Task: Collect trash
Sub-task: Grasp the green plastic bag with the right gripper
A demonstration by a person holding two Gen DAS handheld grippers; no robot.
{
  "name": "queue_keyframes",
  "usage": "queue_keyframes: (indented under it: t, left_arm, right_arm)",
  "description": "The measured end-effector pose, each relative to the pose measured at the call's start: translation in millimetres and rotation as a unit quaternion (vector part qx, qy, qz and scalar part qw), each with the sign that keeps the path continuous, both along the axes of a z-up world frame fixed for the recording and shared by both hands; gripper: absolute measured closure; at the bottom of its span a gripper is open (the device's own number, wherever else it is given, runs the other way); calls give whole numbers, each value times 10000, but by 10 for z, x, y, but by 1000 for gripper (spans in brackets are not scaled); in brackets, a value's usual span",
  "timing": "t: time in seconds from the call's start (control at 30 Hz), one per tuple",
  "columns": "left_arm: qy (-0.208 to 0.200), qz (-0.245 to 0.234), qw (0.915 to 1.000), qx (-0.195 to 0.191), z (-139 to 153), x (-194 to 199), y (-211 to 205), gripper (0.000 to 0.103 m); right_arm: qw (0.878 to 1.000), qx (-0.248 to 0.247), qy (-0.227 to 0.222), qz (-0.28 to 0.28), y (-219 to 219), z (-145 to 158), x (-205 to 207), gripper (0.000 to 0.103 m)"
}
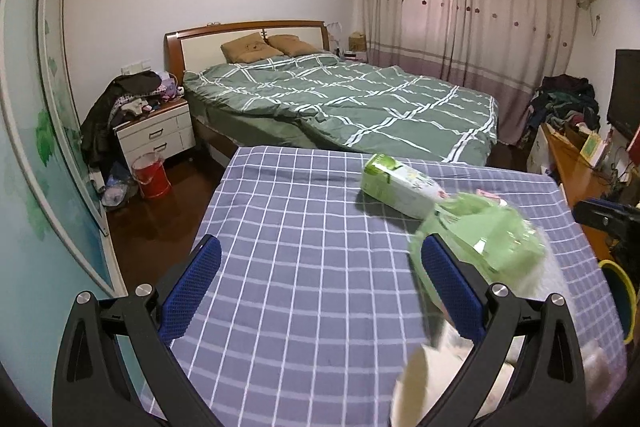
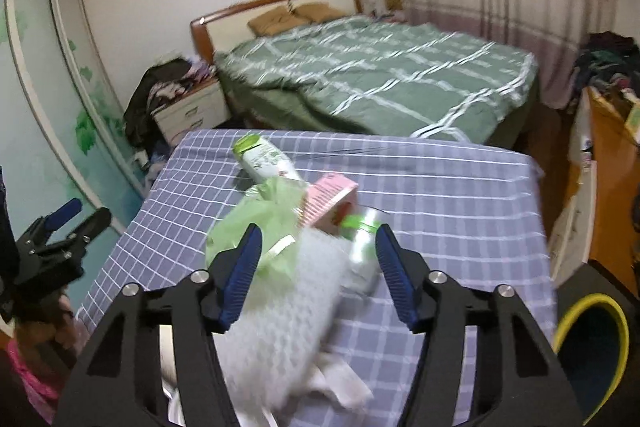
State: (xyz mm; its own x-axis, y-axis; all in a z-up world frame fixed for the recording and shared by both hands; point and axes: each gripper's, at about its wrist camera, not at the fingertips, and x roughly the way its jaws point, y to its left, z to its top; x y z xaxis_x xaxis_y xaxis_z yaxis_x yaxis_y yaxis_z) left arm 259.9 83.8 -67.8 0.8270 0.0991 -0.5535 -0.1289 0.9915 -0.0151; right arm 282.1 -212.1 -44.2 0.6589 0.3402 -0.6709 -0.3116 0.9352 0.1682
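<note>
The left gripper hangs over a table covered with a blue checked cloth, and its two blue pads stand wide apart with only the cloth showing between them, so it holds nothing. Ahead of it and a little to its right lies a green and white carton on its side, and just in front of its right pad there is a crumpled green plastic bag, very blurred. The right gripper is also above this table, pointing down at a heap of trash. Its jaws are about half open, and between them I see a white fluffy piece and a clear bottle with a green cap; the pads do not seem to press on either thing, though the blur makes it hard to be sure. The green bag lies just beside its left pad, and a pink box lies right ahead of the fingers, touching the heap. Farther ahead is the green and white carton. To the right of this gripper, below the table edge, stands a dark bin with a yellow rim. Beyond the table is a bed with a green checked cover.
</note>
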Motion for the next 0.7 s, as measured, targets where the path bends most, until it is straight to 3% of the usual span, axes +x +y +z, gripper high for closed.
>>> queue_keyframes:
  t: [0.2, 0.3, 0.4, 0.43, 0.47, 0.53, 0.63, 0.7]
  left_arm:
    - [92, -95, 9997, -211, -207, 281, 86, 4]
    - [156, -123, 9997, -153, -290, 307, 75, 4]
    - [129, -157, 9997, -139, -324, 275, 57, 4]
    - [100, -164, 9997, -123, -323, 269, 52, 4]
    - [80, -158, 9998, -96, -319, 252, 47, 4]
    - [51, -156, 9998, -66, -313, 228, 37, 4]
    - [48, -189, 9997, -142, -311, 208, 46, 4]
    - [45, -195, 9997, -171, -298, 187, 58, 4]
  right_arm:
    - [9987, -47, 442, 260, 313, -156, 376, 52]
    - [9972, 67, 658, 348, 397, -225, 470, 45]
    - [9964, -16, 727, 433, 481, -276, 513, 45]
    - [9962, -62, 737, 470, 514, -284, 519, 48]
    - [9959, -123, 732, 523, 560, -287, 523, 62]
    - [9961, -177, 682, 536, 600, -277, 529, 78]
    - [9967, -22, 564, 584, 586, -199, 493, 94]
    - [9970, 71, 471, 612, 573, -123, 451, 97]
